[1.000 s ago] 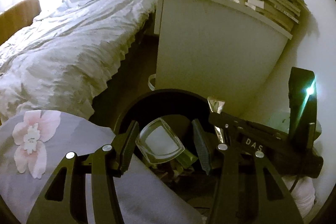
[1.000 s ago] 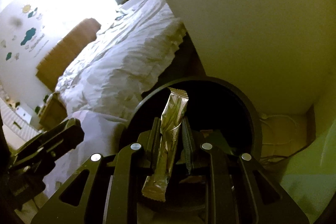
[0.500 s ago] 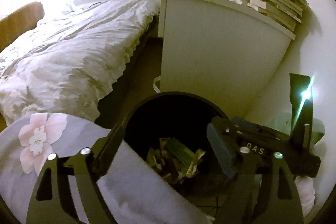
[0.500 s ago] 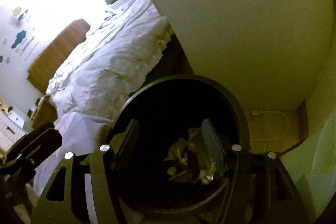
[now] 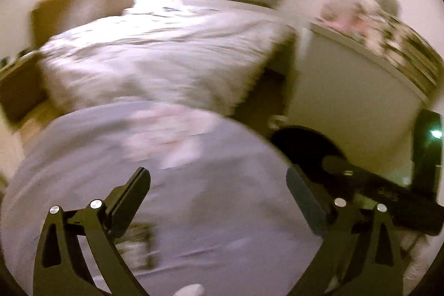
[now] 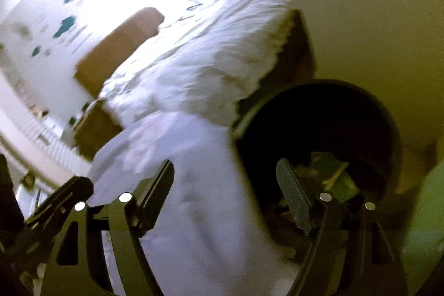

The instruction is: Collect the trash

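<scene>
Both grippers empty, jaws just opened wide: left gripper (image 5: 217, 189), right gripper (image 6: 224, 182). Risk: fast blurred swing clips bin (image 6: 388, 124) rim or snags pillow (image 5: 194, 199).

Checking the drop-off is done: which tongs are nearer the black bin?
Right. The right tongs hang open at the black bin rim; the left tongs, also open, are over the grey cushion beside it.

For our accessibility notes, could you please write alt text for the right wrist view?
The right gripper hangs open and empty, its jaws having just been opening, beside a round black trash bin with wrappers at its bottom. A pale lilac cushion lies under the gripper, with a rumpled white bed behind and a cream cabinet behind the bin; the image is motion-blurred.
</scene>
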A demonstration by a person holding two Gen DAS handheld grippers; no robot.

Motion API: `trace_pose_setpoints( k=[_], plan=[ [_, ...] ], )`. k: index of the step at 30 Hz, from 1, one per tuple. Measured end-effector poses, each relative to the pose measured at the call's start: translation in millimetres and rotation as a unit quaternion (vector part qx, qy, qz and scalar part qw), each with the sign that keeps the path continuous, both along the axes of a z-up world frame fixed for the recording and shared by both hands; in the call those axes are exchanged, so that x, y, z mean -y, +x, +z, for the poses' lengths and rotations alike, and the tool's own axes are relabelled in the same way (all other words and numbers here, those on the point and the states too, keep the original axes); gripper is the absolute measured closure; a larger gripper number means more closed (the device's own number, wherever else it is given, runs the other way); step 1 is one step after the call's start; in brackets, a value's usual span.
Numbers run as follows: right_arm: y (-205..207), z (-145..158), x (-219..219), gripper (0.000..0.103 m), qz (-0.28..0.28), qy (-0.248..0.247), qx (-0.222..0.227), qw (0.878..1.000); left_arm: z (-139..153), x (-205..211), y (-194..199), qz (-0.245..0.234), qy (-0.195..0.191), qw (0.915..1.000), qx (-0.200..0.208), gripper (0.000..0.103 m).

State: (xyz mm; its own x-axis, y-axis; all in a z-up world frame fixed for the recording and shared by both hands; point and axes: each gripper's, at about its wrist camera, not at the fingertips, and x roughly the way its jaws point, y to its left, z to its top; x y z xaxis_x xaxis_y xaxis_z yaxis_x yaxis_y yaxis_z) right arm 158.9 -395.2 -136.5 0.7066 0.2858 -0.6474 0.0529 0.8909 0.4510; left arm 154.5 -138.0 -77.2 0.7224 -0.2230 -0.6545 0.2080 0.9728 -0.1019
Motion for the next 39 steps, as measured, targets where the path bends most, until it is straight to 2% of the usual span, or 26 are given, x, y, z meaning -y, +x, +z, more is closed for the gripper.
trace_pose_setpoints(
  k=[2,4,6,8,9,13,17,22,31,39],
  plan=[
    [-4,4,-27,0.025,0.021,-0.009,0.013,1.0,1,-32,-10,0.052,0.009,0.9985,0.009,0.006],
    [-12,7,-59,0.022,0.038,-0.022,0.032,0.999,3,-67,-23,0.11,0.026,0.9934,0.022,0.006],
    [-18,7,-86,0.021,0.052,-0.034,0.042,0.997,5,-90,-34,0.147,0.04,0.9878,0.032,0.006],
    [-28,8,-113,0.02,0.061,-0.05,0.059,0.995,6,-108,-43,0.166,0.042,0.9847,0.036,0.006],
    [-32,9,-124,0.017,0.064,-0.059,0.069,0.994,7,-116,-48,0.171,0.04,0.9838,0.038,0.006],
    [-53,18,-160,0.006,0.059,-0.111,0.132,0.983,9,-133,-64,0.176,0.04,0.9821,0.054,0.006],
    [-66,21,-170,0.005,0.041,-0.137,0.168,0.975,10,-140,-75,0.182,0.02,0.9806,0.072,0.006],
    [-72,14,-166,0.005,0.016,-0.137,0.177,0.974,8,-145,-86,0.2,0.004,0.9752,0.096,0.006],
    [-80,6,-172,0.005,0.01,-0.163,0.199,0.966,1,-145,-90,0.184,-0.012,0.979,0.086,0.006],
    [-80,7,-167,0.005,0.009,-0.154,0.202,0.967,1,-140,-91,0.167,-0.007,0.9824,0.084,0.006]
  ],
)
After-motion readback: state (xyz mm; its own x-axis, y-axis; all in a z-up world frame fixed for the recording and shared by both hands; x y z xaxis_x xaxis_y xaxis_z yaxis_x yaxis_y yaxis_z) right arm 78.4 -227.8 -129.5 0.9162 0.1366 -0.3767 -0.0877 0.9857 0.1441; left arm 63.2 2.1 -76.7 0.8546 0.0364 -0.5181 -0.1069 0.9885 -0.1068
